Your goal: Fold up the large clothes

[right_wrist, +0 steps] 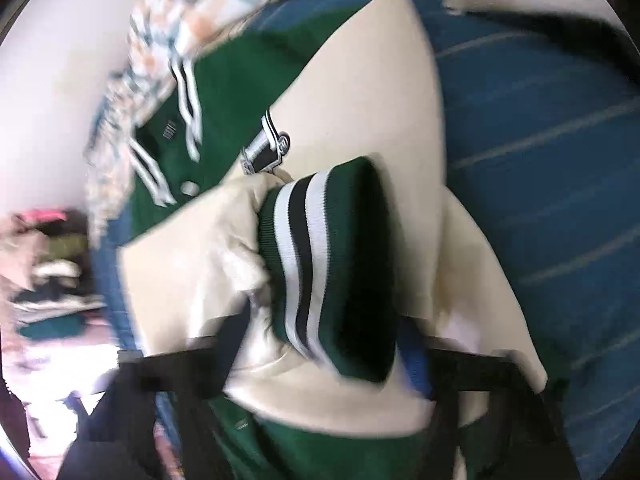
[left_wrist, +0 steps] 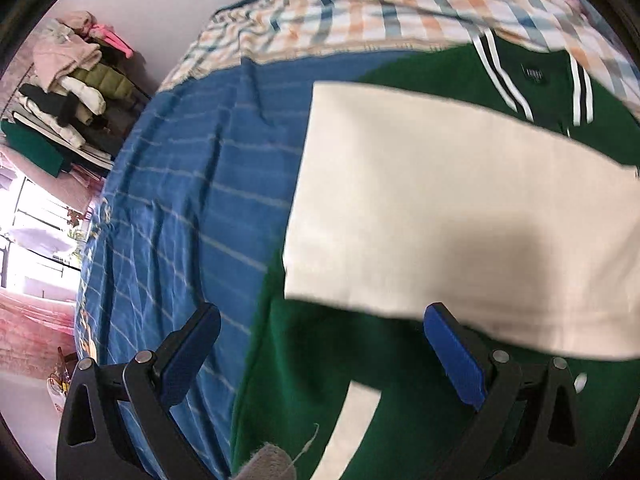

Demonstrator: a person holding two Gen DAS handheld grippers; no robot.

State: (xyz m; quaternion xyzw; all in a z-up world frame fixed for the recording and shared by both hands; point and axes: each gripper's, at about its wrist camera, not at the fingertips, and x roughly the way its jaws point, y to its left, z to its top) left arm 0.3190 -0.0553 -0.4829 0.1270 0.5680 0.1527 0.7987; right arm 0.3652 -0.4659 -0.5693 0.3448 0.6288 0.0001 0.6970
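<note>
A green varsity jacket [left_wrist: 420, 400] with cream sleeves is spread on a bed covered by a blue striped sheet [left_wrist: 192, 184]. In the left wrist view, one cream sleeve [left_wrist: 460, 208] is laid flat across the green body of the jacket, below the striped collar [left_wrist: 532, 80]. The left gripper [left_wrist: 320, 356] is seen above the lower part of the jacket with its two blue-padded fingers [left_wrist: 456, 356] spread wide apart, and nothing is held between them. A checked blanket [left_wrist: 380, 12] is bunched at the far end of the bed, just beyond the collar. A pile of clothes [left_wrist: 68, 92] is stacked at the left, beside the bed.

In the right wrist view, which is blurred by motion, the green ribbed cuff [right_wrist: 332, 264] with white and black stripes is seen between the fingers of the right gripper [right_wrist: 320, 356], together with the gathered end of the other cream sleeve [right_wrist: 240, 248]. The fingers seem to be closed on this cuff, although their tips are hidden by the cloth. The jacket body [right_wrist: 236, 92] is seen behind, with its collar near the checked blanket [right_wrist: 188, 12].
</note>
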